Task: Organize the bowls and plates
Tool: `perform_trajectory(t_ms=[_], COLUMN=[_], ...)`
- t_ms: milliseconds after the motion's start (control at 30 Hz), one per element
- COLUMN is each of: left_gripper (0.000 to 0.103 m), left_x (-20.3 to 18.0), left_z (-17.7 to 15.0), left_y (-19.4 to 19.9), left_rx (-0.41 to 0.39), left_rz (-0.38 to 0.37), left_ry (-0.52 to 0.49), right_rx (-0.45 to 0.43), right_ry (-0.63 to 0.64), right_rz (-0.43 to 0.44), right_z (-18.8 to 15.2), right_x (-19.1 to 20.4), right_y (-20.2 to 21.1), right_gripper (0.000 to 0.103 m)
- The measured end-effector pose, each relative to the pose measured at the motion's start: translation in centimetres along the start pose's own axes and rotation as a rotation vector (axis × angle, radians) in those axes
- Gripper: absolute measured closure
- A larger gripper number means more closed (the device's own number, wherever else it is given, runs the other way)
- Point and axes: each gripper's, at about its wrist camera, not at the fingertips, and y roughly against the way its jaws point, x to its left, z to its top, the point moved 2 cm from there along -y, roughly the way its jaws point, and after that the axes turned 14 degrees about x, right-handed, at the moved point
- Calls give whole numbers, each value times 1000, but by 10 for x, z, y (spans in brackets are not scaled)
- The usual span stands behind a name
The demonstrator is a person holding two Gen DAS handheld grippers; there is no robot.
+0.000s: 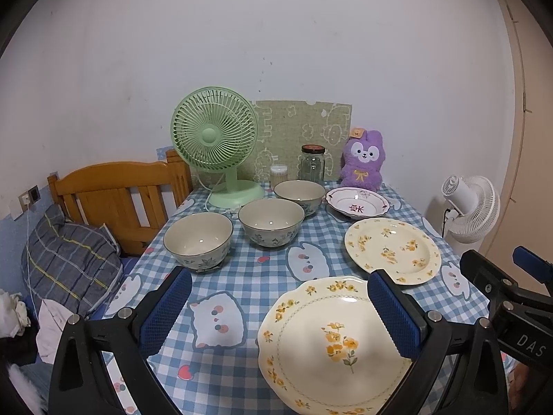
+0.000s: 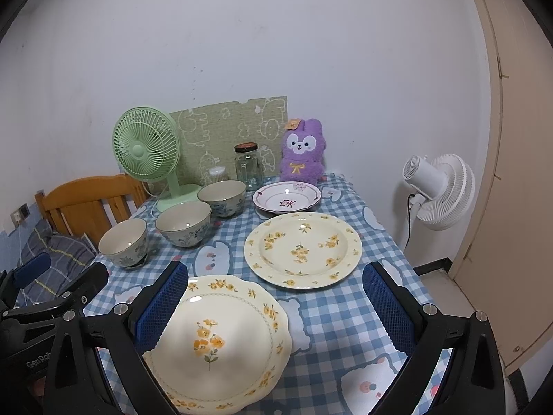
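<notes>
Three cream bowls with blue flowers stand in a diagonal row: near bowl (image 1: 198, 240) (image 2: 124, 243), middle bowl (image 1: 271, 220) (image 2: 184, 223), far bowl (image 1: 300, 195) (image 2: 223, 196). A scalloped cream plate with yellow flowers (image 1: 331, 342) (image 2: 221, 342) lies nearest. Behind it lie a round yellow-flowered plate (image 1: 392, 250) (image 2: 302, 249) and a small pink-flowered dish (image 1: 357, 202) (image 2: 287, 197). My left gripper (image 1: 278, 294) hovers open above the tablecloth, its right finger over the scalloped plate. My right gripper (image 2: 274, 292) is open too, with its left finger over that plate.
The table (image 1: 249, 276) wears a blue checked cloth. At the back stand a green fan (image 1: 216, 138), a glass jar (image 1: 312, 164), a cotton-swab tub (image 1: 278, 174) and a purple plush toy (image 1: 363, 160). A wooden bed frame (image 1: 114, 193) is left; a white fan (image 2: 439, 190) right.
</notes>
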Motion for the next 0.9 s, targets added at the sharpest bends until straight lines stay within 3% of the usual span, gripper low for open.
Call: perform_trajectory(t_ms=[900], left_gripper=[1], left_x=[1], left_z=[0], left_y=[1], left_rx=[-1], left_rz=[4], left_ry=[2], right_rx=[3], right_ry=[-4], right_rz=[-1], right_z=[3], right_x=[2], right_y=[1], right_gripper=[1])
